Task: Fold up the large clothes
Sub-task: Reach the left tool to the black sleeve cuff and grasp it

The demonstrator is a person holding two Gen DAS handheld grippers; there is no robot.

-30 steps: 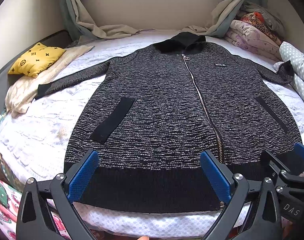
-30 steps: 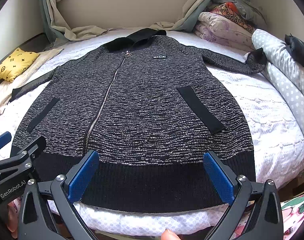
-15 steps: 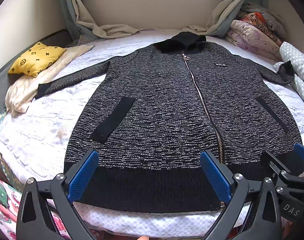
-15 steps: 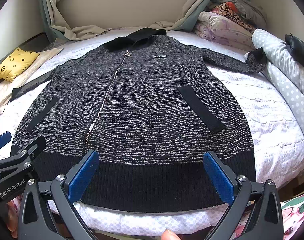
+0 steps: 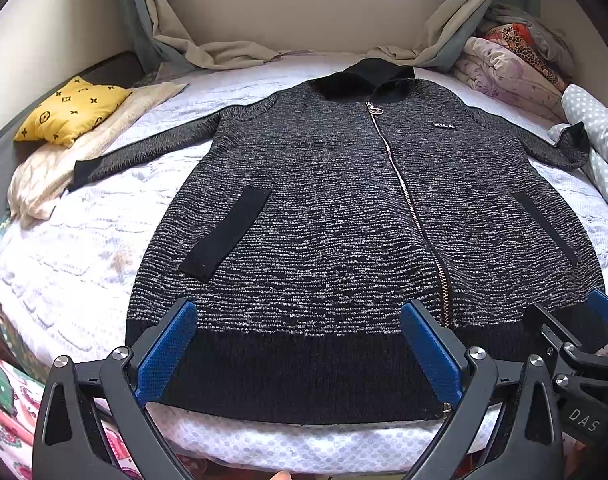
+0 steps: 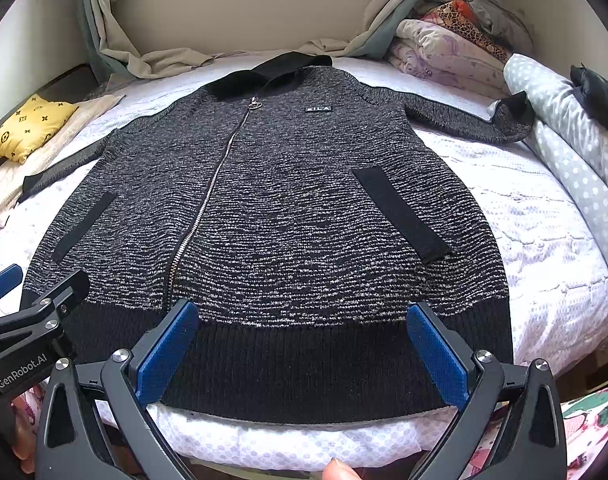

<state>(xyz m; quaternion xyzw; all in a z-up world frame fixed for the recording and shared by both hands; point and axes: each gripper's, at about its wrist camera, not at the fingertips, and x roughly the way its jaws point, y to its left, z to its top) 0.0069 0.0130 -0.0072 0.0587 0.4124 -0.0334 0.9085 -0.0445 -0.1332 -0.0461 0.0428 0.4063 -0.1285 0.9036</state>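
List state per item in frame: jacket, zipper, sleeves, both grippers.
Dark grey marled knit jacket: flat, front up, unfolded, on the white quilted bed.
Silver zipper: closed to the collar.
Sleeves: spread out to both sides.
Left gripper: open, above the black hem, empty.
Right gripper: open, above the hem, empty.
Yellow patterned cushion: lying on beige cloth.
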